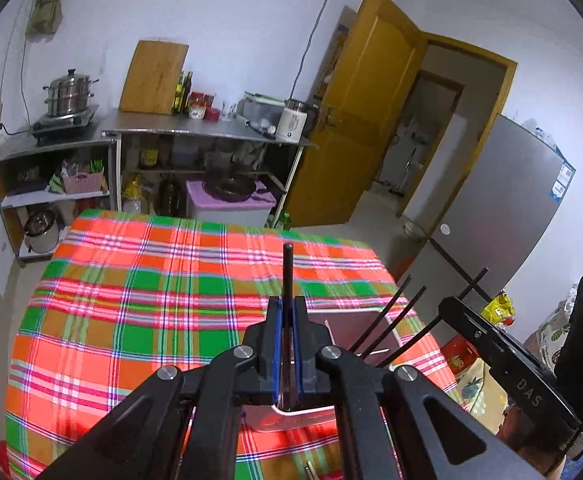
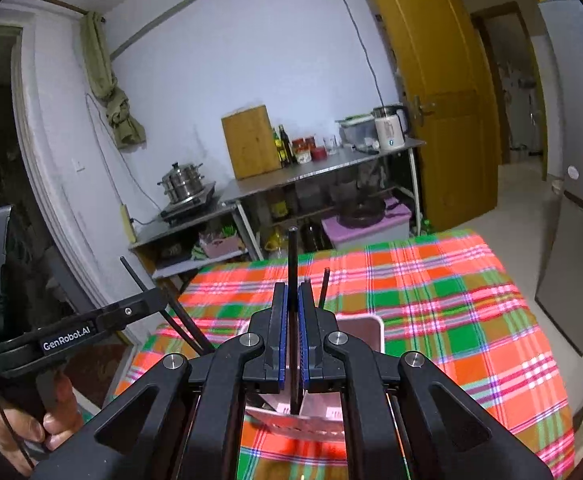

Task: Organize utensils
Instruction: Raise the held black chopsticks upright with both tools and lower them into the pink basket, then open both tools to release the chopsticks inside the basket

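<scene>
Both fingers pinch black chopsticks above a half-hidden, perhaps pink holder.

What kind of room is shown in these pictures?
Most likely a home kitchen: a steamer pot on a stove, a cutting board and kettle on a steel counter, and a refrigerator.

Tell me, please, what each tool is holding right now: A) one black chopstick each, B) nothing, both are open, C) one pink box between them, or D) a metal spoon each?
A: in each wrist view, the blue pads of the left tool and right tool are shut on a single upright black chopstick, above the pink container on the plaid tablecloth.
</scene>
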Demonstrator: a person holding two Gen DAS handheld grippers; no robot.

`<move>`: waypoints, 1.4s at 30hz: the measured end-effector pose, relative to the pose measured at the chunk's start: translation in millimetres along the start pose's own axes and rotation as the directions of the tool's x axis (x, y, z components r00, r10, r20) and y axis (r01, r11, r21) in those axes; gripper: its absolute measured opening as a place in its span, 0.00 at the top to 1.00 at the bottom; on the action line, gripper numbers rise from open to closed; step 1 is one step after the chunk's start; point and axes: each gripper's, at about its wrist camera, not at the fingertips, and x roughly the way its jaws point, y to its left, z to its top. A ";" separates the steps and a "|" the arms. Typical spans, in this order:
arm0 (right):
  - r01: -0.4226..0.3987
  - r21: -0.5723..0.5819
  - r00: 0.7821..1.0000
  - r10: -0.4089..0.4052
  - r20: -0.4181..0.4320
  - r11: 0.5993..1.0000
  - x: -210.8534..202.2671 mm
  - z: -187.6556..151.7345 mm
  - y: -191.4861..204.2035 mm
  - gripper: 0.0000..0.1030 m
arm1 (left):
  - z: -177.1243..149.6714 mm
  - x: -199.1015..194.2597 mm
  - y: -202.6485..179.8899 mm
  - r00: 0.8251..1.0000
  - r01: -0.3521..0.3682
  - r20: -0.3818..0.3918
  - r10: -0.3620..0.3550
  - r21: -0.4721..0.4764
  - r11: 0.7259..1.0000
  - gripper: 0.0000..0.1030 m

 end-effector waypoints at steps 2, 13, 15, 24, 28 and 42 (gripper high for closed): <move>0.003 -0.002 1.000 -0.003 -0.014 1.000 5.4 -6.0 -1.0 0.95 | -4.2 5.9 2.1 1.000 -0.001 -0.012 0.001 -0.003 1.000 0.96; 0.004 0.000 0.996 -0.004 -0.085 1.000 26.1 -24.3 -5.0 0.95 | -15.9 19.2 -0.9 0.999 -0.021 -0.043 0.022 0.034 0.999 0.95; 0.002 0.005 0.995 -0.001 -0.095 1.000 26.3 -24.5 -6.2 0.95 | -16.3 16.1 -1.8 0.999 -0.017 -0.038 0.019 0.043 0.999 0.94; -0.009 -0.009 0.998 0.008 -0.056 1.000 -3.7 -20.2 -4.9 0.83 | -23.0 -18.4 -10.8 1.000 -0.016 0.021 0.015 0.074 0.997 0.82; -0.013 -0.017 0.999 0.013 -0.035 1.000 -23.0 -24.3 -5.2 0.83 | -33.0 -35.9 -11.6 0.999 -0.014 0.043 0.010 0.074 0.997 0.82; -0.013 -0.027 1.000 0.013 -0.022 1.000 -84.1 -74.6 -8.1 0.83 | -109.8 -81.0 -23.2 0.999 0.003 0.052 -0.008 0.091 0.996 0.82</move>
